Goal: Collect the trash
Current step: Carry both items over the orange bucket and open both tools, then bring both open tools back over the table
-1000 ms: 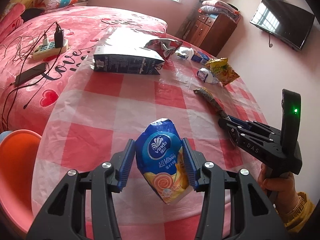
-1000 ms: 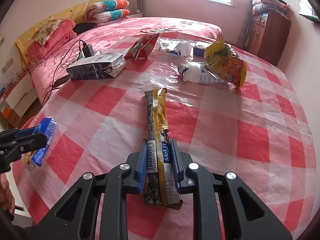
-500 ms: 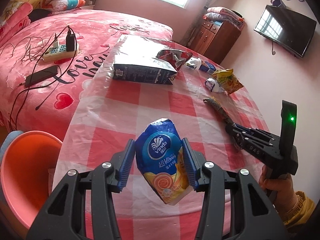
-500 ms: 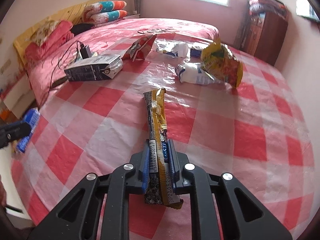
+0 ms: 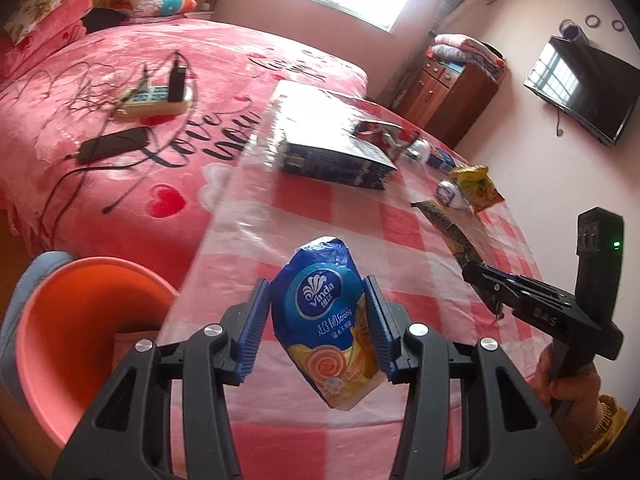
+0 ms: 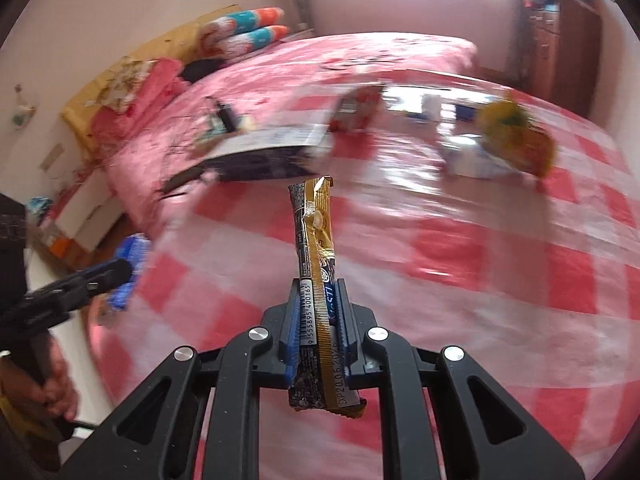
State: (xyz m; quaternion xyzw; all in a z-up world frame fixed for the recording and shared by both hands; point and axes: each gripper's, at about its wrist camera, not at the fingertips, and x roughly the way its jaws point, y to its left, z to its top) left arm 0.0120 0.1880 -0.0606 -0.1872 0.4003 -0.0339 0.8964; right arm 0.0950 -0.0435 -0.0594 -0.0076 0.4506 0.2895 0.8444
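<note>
The left gripper (image 5: 316,326) pinches a blue tissue pack (image 5: 326,320) at lower centre; the right gripper (image 6: 318,334) is pressed tight on a long gold wrapper (image 6: 316,280). Best carry both over the orange bin (image 5: 80,320), lower left, before letting go.
</note>
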